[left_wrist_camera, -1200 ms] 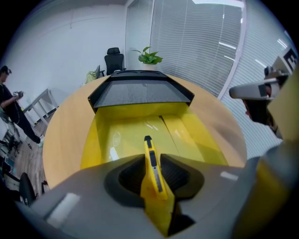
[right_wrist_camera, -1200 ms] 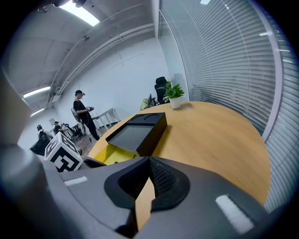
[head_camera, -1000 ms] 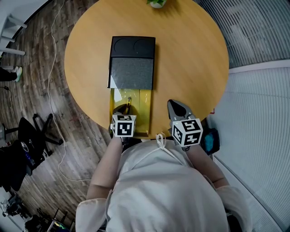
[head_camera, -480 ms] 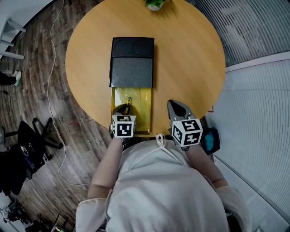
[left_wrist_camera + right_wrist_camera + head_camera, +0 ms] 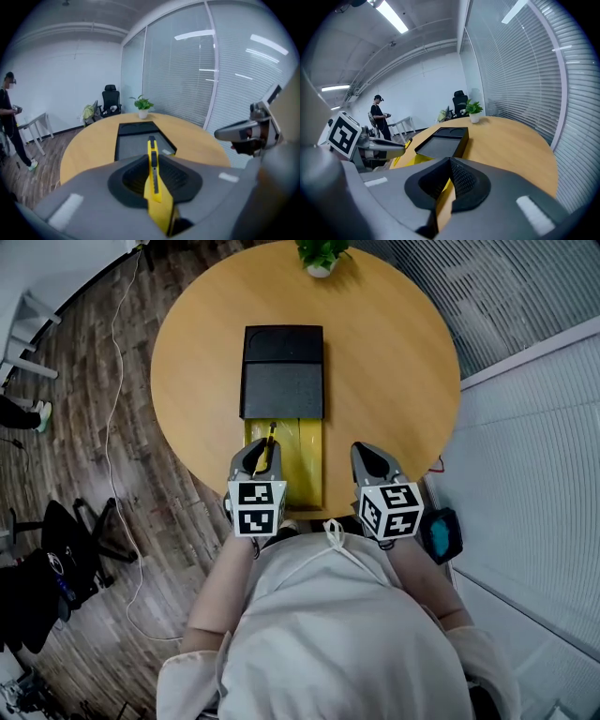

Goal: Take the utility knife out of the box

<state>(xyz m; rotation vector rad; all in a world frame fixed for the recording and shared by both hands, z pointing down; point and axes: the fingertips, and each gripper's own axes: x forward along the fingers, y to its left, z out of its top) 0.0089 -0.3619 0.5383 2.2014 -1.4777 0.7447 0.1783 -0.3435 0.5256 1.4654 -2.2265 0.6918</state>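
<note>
Two tongs are in play, but only one carries anything. Your left tongs (image 5: 257,457) pinch the utility knife (image 5: 153,174), with the pads closed on the flat sides of its yellow body. The knife stands on its narrow edge, slider strip upward, and its dark-tipped end juts forward past the tips. That grip looks chosen so the thin handle cannot roll between the pads. It also keeps the long end pointing away from you.

In the head view the knife hangs above the yellow tray (image 5: 304,463), which sticks out of the black box (image 5: 283,367) toward you. I judge it already free of the tray, though none of the views shows the gap beneath it plainly. The box lies lengthwise in the middle of the bench (image 5: 394,362), its open end nearest you, which keeps the reach short.

Your right tongs (image 5: 372,463) are pressed together at the tips and hold nothing; only bench and tray show past them. They sit just beside the tray's right side, likely parked there to leave the left a clear path.

Both tongs point forward and slope downward, with the marker cubes facing up. Your forearms are drawn in close to your body at the near rim of the bench.
</note>
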